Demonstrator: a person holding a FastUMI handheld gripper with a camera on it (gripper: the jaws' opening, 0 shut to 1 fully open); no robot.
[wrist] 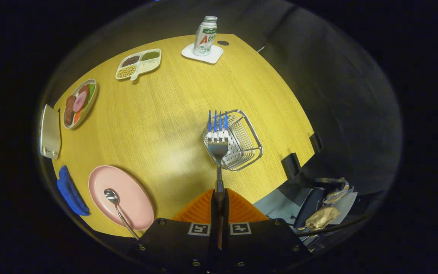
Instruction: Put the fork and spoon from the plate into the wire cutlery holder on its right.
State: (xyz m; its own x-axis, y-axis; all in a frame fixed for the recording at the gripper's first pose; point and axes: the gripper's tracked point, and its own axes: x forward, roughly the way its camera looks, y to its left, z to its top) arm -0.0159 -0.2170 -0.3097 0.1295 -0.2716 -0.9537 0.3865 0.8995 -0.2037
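The spoon waits on the pink plate, left of the gripper. That gripper is clamped on the fork, held tines-forward over the wire cutlery holder. The fork's transfer looks under way; next, lowering and releasing it inside.

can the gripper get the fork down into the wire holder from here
Probably yes: the gripper is shut on the fork, whose tines hang over the open-topped wire holder, with nothing between.
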